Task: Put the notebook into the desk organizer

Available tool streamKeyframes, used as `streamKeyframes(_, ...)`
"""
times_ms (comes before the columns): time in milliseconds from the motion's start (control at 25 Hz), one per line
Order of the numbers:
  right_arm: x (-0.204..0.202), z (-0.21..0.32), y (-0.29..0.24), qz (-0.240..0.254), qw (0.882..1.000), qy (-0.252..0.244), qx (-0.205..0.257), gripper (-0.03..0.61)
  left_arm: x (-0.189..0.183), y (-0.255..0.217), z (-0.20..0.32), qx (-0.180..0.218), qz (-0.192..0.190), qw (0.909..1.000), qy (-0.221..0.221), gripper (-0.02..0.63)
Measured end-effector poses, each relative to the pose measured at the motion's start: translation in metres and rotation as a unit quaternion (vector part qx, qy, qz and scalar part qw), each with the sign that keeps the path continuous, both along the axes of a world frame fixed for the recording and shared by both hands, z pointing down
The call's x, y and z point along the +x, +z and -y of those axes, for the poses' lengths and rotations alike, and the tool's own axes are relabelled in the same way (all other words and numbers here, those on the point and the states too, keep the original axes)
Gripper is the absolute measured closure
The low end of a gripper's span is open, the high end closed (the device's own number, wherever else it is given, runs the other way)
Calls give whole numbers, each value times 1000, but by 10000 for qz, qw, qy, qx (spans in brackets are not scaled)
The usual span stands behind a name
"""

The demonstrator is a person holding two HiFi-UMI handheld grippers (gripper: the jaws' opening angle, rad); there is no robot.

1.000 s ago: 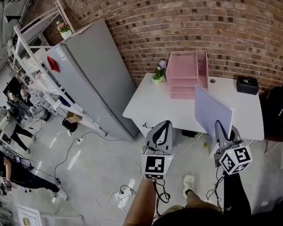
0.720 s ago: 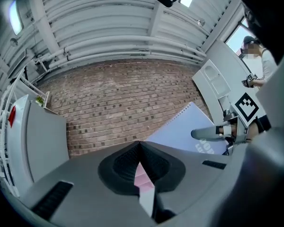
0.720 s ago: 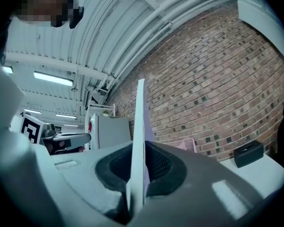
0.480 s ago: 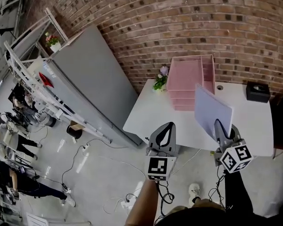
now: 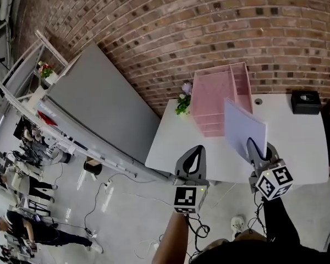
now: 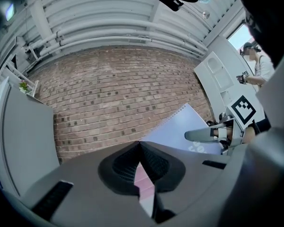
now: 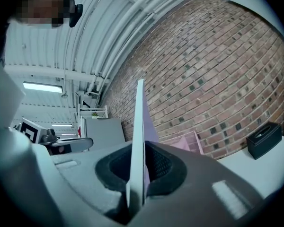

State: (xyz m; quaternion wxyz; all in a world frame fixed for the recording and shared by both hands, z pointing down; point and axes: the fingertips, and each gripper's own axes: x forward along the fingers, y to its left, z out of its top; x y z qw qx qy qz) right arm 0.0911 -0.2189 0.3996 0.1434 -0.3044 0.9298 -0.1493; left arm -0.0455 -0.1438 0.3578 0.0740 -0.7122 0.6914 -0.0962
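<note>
A thin lavender spiral notebook [image 5: 243, 128] stands upright in the air, with my right gripper [image 5: 252, 146] shut on its lower edge. It hangs over the near part of the white desk [image 5: 297, 142], in front of the pink tiered desk organizer [image 5: 219, 95] by the brick wall. The right gripper view has the notebook [image 7: 138, 136] edge-on between the jaws and the organizer [image 7: 185, 141] beyond it. Left of the notebook, at the desk's near edge, my left gripper [image 5: 194, 154] is shut and holds nothing. The left gripper view catches the notebook [image 6: 177, 132] to its right.
A small potted flower [image 5: 182, 100] stands left of the organizer and a black box [image 5: 306, 100] sits at the desk's back right. A tall grey cabinet [image 5: 99, 109] stands left of the desk. Cables lie on the floor, and people stand at far left.
Both grippers and the notebook have come nearer to the desk and organizer. The right gripper's hold on the notebook is the same, and the left stays shut.
</note>
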Motion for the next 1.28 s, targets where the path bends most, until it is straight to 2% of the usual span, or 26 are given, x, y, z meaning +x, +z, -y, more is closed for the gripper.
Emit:
streamKeyframes(240,-19,4,10,86,9998,-37,-160,548,-17,9,10,-136,28,9999,-4,604)
streamKeyframes(520,-30,4,12,-38,9999,119,-75,548,-14,12,28,-116,71,9990,425,604)
streamKeyframes(760,-40,8,16,-202,9982,557,-65,548,-34,19,48,-57,-121,9963,851,604)
streamKeyframes(1040,-74,8,24,-14,9909,1299,-353,548,-66,13,74,102,-86,9833,1815,604)
streamKeyframes(1280,-103,-5,28,463,9801,1829,-614,548,-101,17,80,51,-147,9714,2370,604)
